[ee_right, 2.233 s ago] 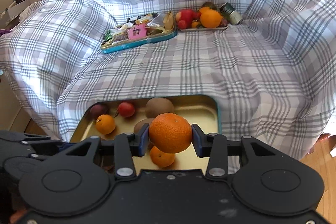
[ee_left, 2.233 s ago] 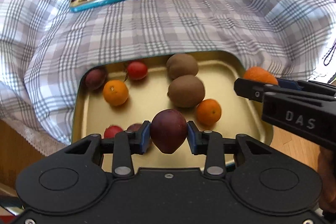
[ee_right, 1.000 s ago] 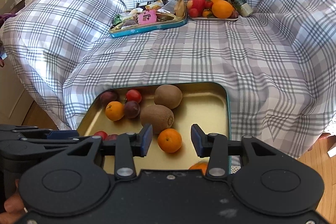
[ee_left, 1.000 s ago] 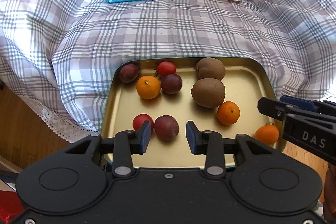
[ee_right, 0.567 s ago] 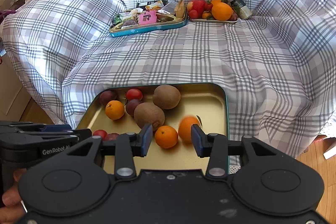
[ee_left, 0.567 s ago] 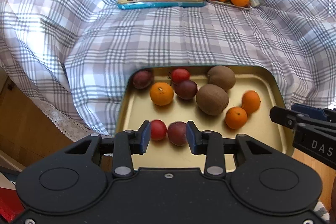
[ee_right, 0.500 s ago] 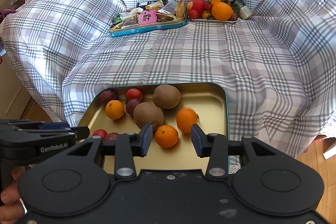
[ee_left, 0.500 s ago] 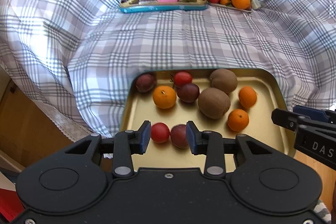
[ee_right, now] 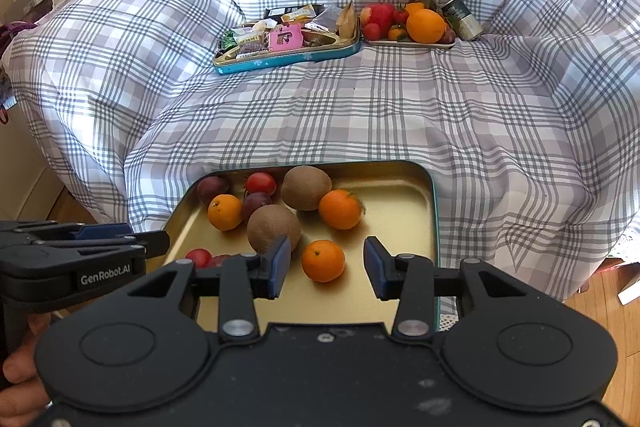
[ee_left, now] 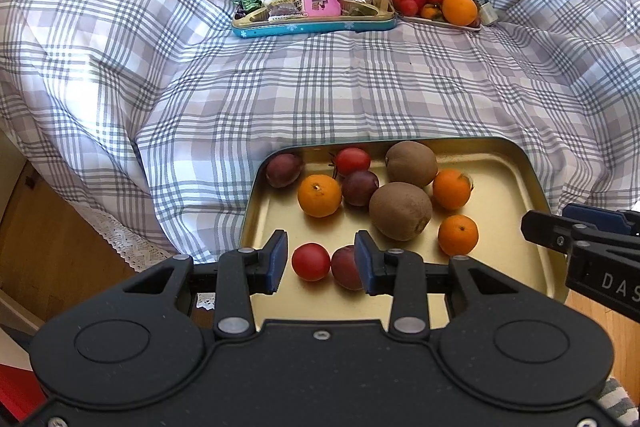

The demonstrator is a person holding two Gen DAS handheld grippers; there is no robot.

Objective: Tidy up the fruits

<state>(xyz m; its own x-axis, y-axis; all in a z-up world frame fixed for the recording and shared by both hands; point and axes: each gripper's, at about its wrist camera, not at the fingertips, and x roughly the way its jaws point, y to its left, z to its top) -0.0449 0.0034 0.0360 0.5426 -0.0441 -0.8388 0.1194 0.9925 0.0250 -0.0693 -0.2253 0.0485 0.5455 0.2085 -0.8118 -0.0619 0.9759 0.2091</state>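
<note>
a shallow gold-coloured metal tray with a teal rim [ee_left: 516, 195] is seen at the near edge of a grey-and-white checked cloth [ee_left: 320, 87], and the fruits are gathered inside it. the black left gripper [ee_left: 320, 261] is held above the tray's near edge with its blue-padded jaws spread apart and nothing between them; below the gap lie a small red tomato [ee_left: 311, 261] and a dark purple plum [ee_left: 347, 267], touching each other. the black right gripper [ee_right: 326, 262] is likewise held open and empty over a small orange mandarin [ee_right: 323, 261]. further in, two brown fuzzy kiwis [ee_left: 401, 205] are set one behind the other, with a second mandarin [ee_left: 452, 188] just beside them on the right and a third mandarin [ee_left: 319, 190] on the left. at the far side of the cloth a teal tin of wrapped snacks [ee_left: 312, 11] is placed next to a pale plate of mixed fruit [ee_left: 436, 5].
</note>
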